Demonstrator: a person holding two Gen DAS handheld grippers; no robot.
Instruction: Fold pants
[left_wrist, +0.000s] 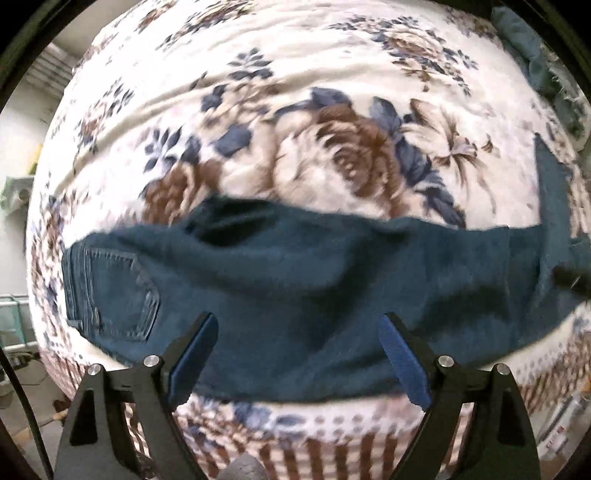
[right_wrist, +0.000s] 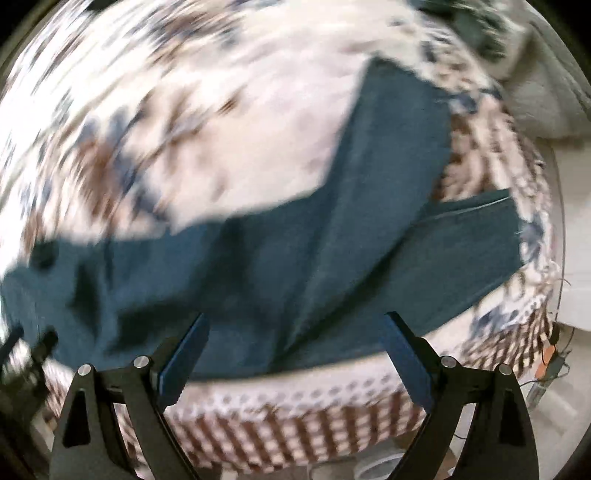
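Note:
Dark teal jeans (left_wrist: 295, 280) lie across a floral bedspread (left_wrist: 332, 74), waist and back pocket (left_wrist: 118, 295) to the left in the left wrist view. My left gripper (left_wrist: 297, 321) hangs open above the seat of the jeans, nothing between its blue pads. In the blurred right wrist view the jeans (right_wrist: 258, 280) show two legs splayed apart, one leg (right_wrist: 399, 147) running up and the other (right_wrist: 476, 243) to the right. My right gripper (right_wrist: 295, 321) is open above the legs and holds nothing.
The bedspread's checked border (left_wrist: 332, 443) drops over the near bed edge. More teal cloth (left_wrist: 524, 40) lies at the far right corner. A pale pillow or cushion (right_wrist: 546, 96) sits at upper right. Floor and cables (right_wrist: 546, 369) show beyond the bed's right edge.

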